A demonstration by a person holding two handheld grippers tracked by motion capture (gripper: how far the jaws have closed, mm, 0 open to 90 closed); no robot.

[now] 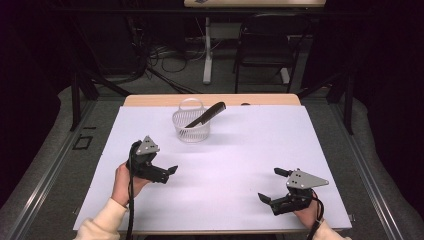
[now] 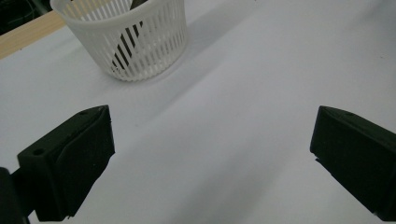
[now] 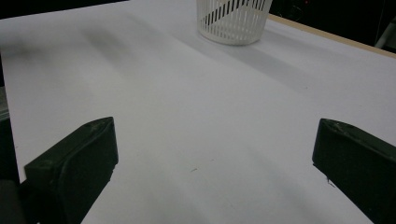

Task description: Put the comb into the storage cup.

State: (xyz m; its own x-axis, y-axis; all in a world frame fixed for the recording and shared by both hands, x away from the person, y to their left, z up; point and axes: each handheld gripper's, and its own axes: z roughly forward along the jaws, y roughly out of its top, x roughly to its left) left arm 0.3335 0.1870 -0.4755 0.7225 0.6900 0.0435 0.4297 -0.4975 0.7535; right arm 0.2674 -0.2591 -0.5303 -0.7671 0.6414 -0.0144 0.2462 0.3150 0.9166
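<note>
Both hands are low over the white sheet-covered table, one at each near corner. The left gripper sits at the near left, its black jaws spread wide with nothing between them; in the left gripper view there is bare white surface across the gap. The right gripper is at the near right, jaws just as wide apart and empty, pointing in towards the middle. Up at the far centre of the table stands the white slotted plastic basket, upright, well apart from both tools. A long black comb leans inside it, tilted, with its upper end sticking out over the rim to the right. In the left gripper view the basket shows the comb's dark shape through its slats.
</note>
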